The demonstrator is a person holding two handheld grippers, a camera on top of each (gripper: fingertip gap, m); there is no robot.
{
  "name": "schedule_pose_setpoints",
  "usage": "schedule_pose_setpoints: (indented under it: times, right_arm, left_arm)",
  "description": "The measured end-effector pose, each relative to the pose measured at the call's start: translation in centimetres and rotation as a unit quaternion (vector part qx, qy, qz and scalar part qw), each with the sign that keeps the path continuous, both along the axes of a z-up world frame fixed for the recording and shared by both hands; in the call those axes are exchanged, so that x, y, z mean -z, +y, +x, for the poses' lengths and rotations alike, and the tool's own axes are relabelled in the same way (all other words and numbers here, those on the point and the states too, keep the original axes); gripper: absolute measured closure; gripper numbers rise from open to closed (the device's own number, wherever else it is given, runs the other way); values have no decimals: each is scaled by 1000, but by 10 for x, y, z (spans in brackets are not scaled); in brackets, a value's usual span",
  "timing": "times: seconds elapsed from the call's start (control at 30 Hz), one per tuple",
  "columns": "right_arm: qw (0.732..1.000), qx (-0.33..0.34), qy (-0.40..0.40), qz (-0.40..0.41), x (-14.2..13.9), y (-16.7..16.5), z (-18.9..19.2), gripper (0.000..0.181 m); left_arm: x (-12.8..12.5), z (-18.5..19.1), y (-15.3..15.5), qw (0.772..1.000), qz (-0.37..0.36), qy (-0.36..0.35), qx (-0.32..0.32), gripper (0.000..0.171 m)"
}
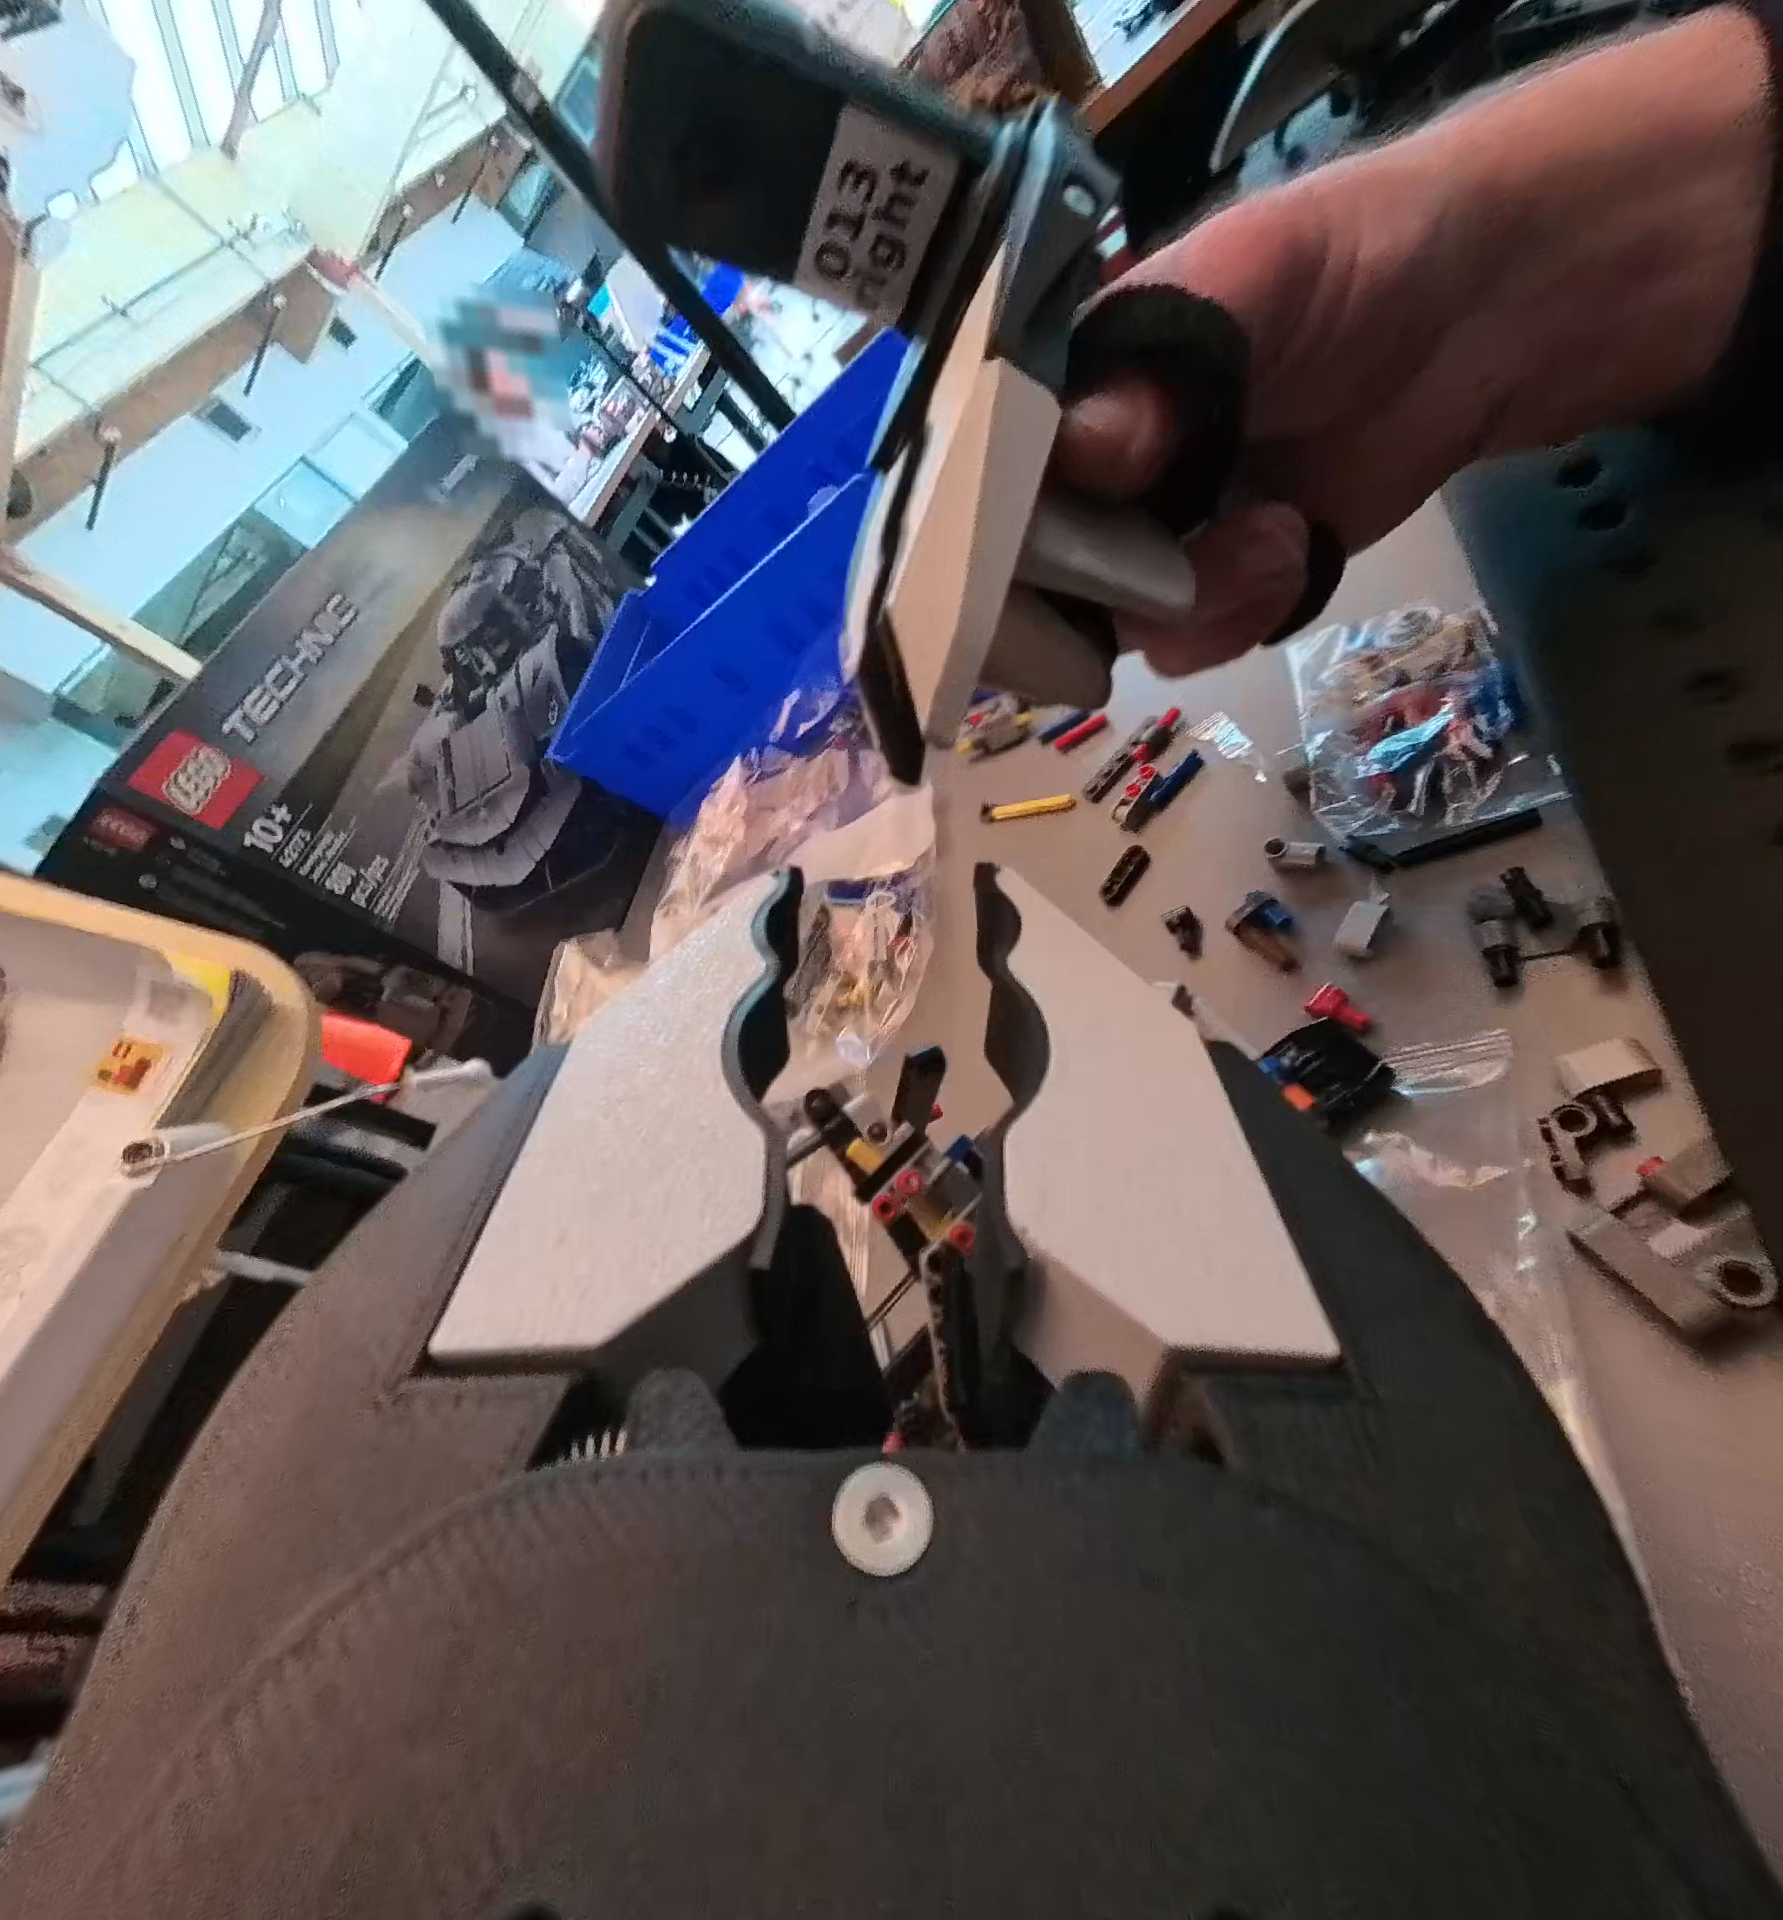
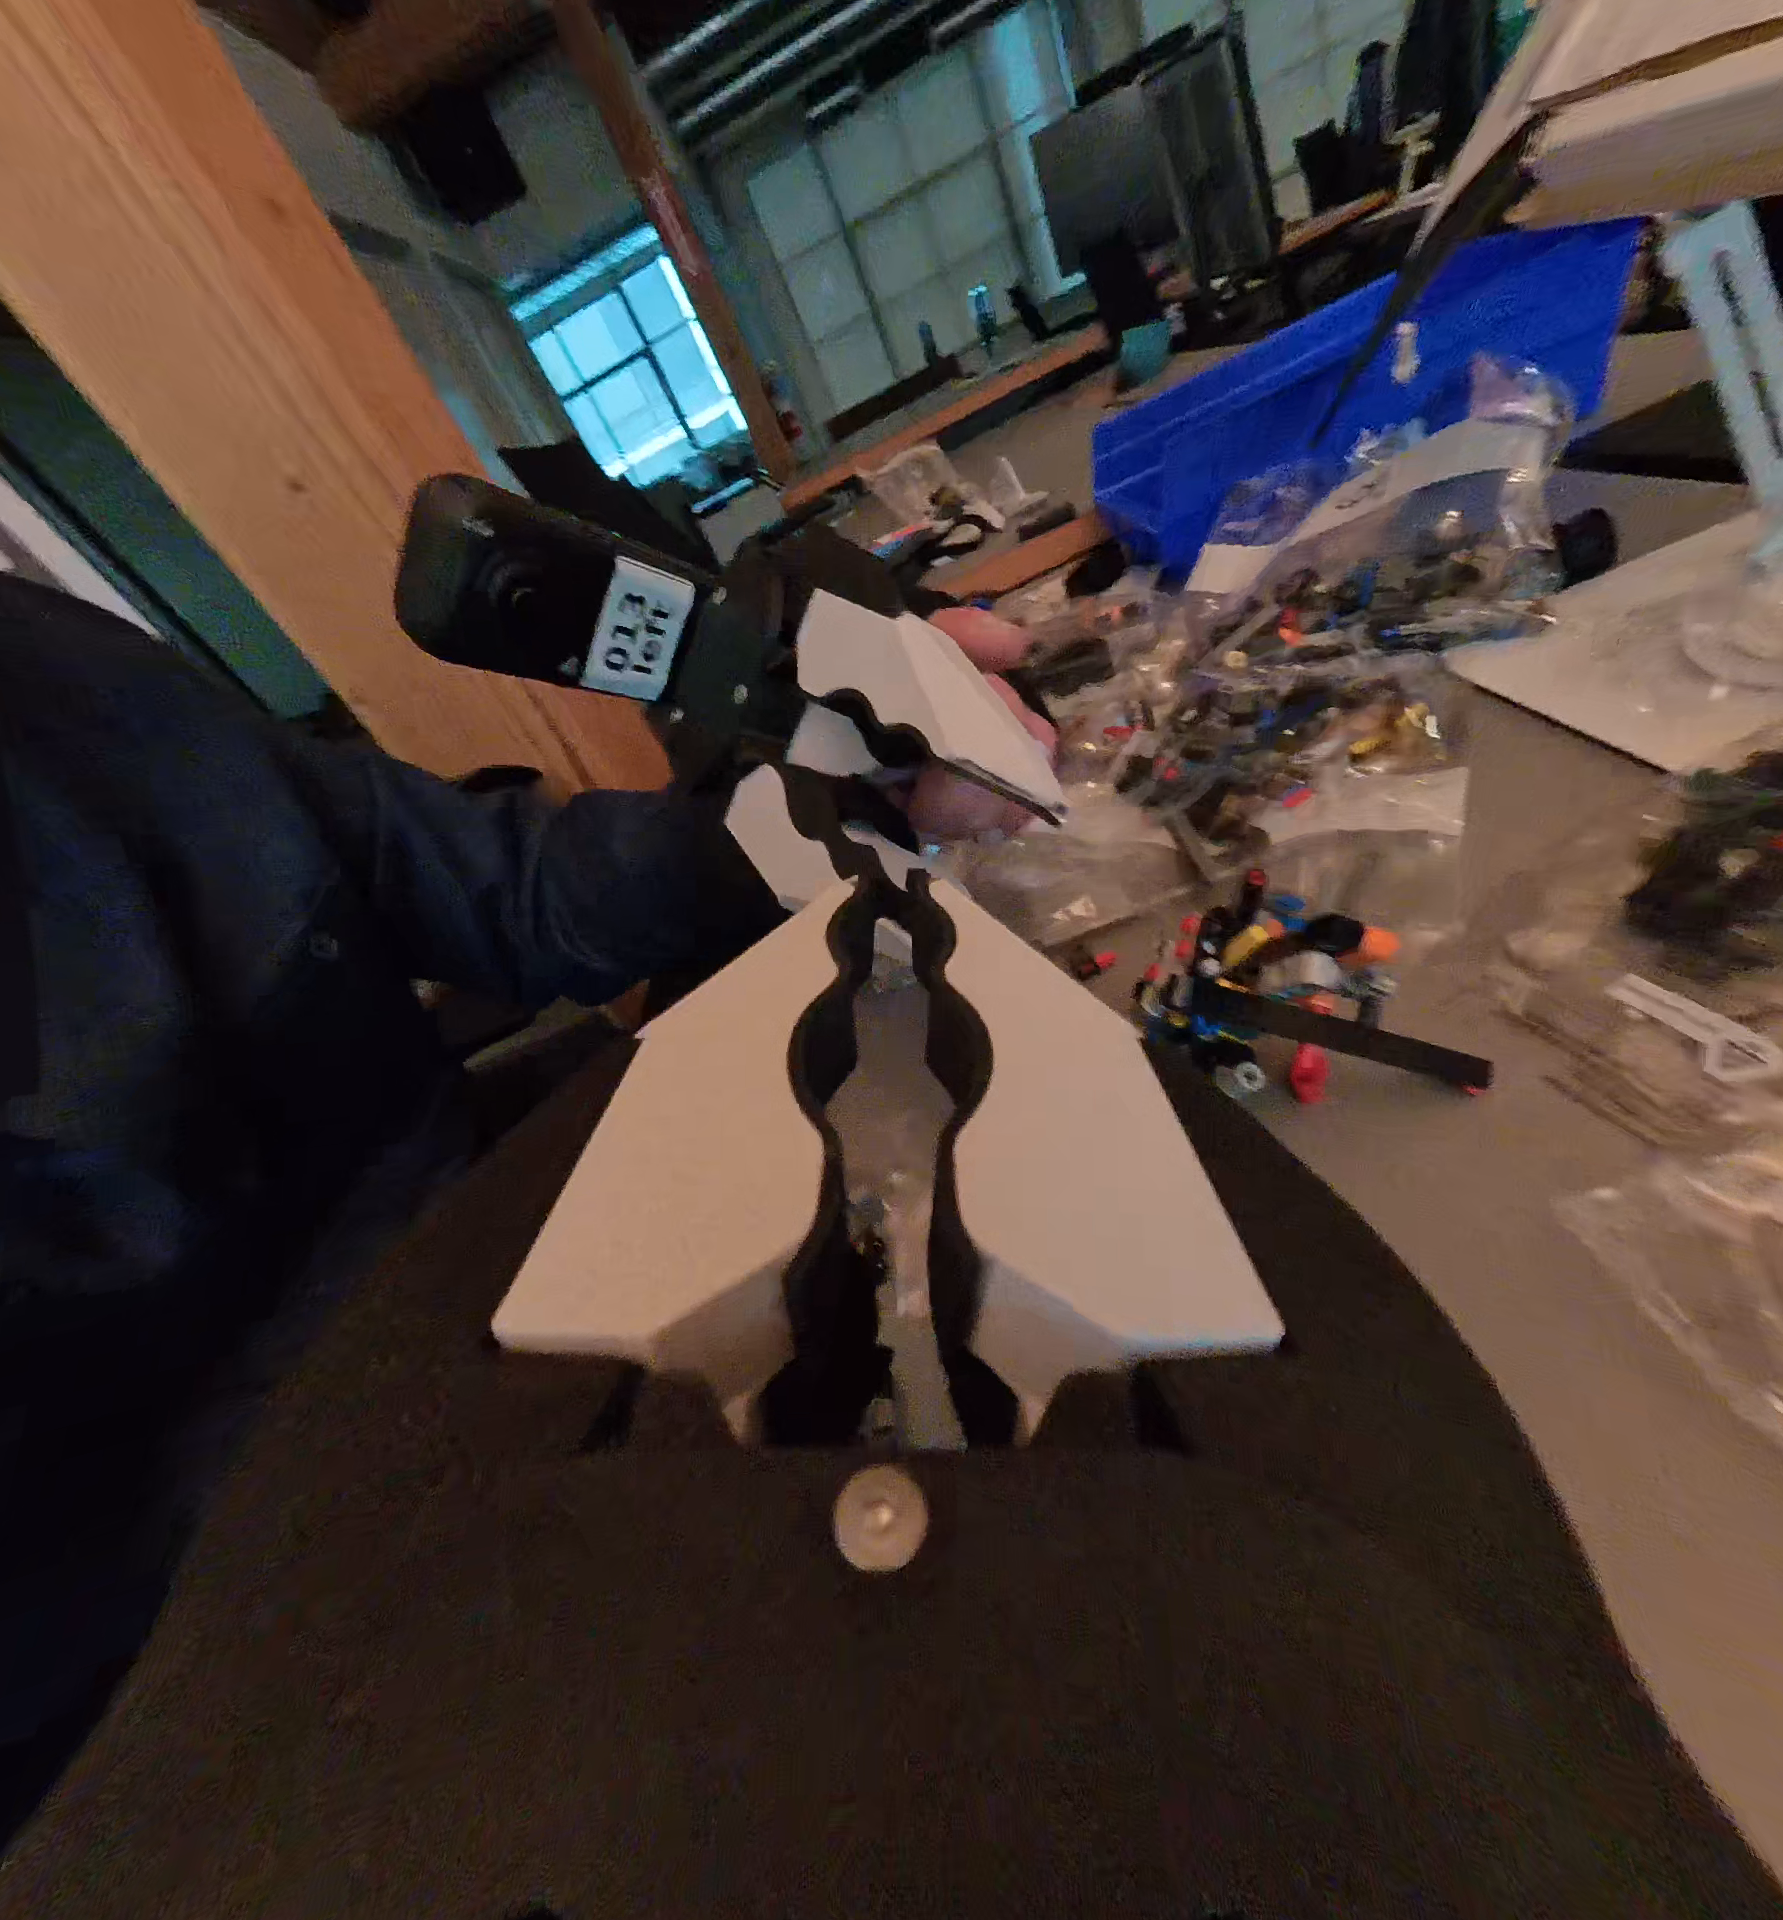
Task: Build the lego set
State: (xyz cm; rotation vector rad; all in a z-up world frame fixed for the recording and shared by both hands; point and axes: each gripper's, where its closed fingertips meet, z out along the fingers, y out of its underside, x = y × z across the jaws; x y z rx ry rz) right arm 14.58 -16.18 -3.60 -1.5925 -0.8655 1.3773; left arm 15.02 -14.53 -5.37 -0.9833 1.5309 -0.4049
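My left gripper point(image 1: 887, 894): fingers parted, a small black, yellow and red lego assembly point(image 1: 913, 1164) sitting between them near their base; whether they clamp it I cannot tell. My right gripper point(image 2: 892, 883): tips nearly closed, nothing visible between them. Table point(image 1: 1406, 613): loose lego pieces point(image 1: 1261, 914), clear part bags point(image 2: 1313, 665), blue bin point(image 1: 752, 582), set box point(image 1: 367, 769).

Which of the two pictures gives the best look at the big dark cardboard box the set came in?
The left wrist view: the dark cardboard set box stands in plain sight behind the blue plastic bins. The right wrist view does not show the box at all, only bags of parts and bins.
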Motion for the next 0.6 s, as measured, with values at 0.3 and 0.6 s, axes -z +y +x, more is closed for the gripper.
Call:
schedule_pose_setpoints:
  times: [0.3,0.6]
  right_arm:
    - [973,-12,-229,21,71,-7,1,164]
    - [928,-60,-365,37,125,-19,-12,181]
  left_arm:
    - [8,-16,29,997,-50,14,-53,139]
    - [17,-14,29,996,-63,32,-53,135]
